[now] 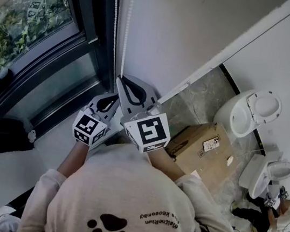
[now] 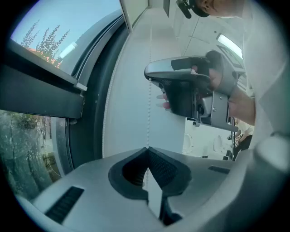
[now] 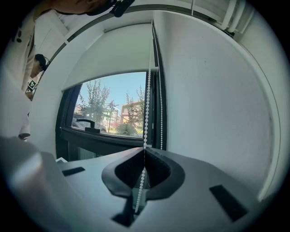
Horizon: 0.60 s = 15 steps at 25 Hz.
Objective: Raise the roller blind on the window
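- Unfinished bathroom: plain white wall [image 1: 175, 30] beside dark-framed window [image 1: 38, 63], upper left.
- Left tongs [image 2: 148, 149] and right tongs [image 3: 144, 149] both clamp the white beaded chain [image 3: 147, 104].
- White fabric roller blind [image 3: 113, 54], upper centre, partly raised; upper glass covered, more pulling needed.

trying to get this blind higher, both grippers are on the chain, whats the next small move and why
Probably a short downward pull with both. The right gripper and left gripper are each shut on the same bead chain strand, right above left, and the roller blind covers only the top of the window.
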Available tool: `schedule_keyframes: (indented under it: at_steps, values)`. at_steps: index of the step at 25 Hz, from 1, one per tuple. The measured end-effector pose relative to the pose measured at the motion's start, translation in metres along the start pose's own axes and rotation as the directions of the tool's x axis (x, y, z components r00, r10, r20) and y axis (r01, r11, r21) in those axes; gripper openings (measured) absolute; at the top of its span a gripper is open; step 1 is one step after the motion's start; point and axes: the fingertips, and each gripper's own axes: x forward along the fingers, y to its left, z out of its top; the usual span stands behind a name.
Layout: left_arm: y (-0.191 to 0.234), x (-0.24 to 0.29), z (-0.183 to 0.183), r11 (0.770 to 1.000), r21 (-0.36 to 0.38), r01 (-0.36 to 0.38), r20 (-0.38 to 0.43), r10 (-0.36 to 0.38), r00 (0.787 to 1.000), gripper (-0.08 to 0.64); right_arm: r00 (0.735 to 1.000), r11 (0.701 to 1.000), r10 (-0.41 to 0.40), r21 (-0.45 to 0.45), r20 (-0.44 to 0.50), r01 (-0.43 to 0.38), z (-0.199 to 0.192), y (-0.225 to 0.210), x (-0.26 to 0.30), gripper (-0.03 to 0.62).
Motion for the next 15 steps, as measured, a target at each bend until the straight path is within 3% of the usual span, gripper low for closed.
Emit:
schedule_keyframes:
  at_steps: [15]
  values:
    - [0.001, 0.004, -0.015, 0.999, -0.04, -0.006, -0.016, 0.005, 1.0, 0.009, 1.0, 1.0, -0.007, 0.005, -0.01, 0.007, -0.016, -0.003, 0.002, 0.009]
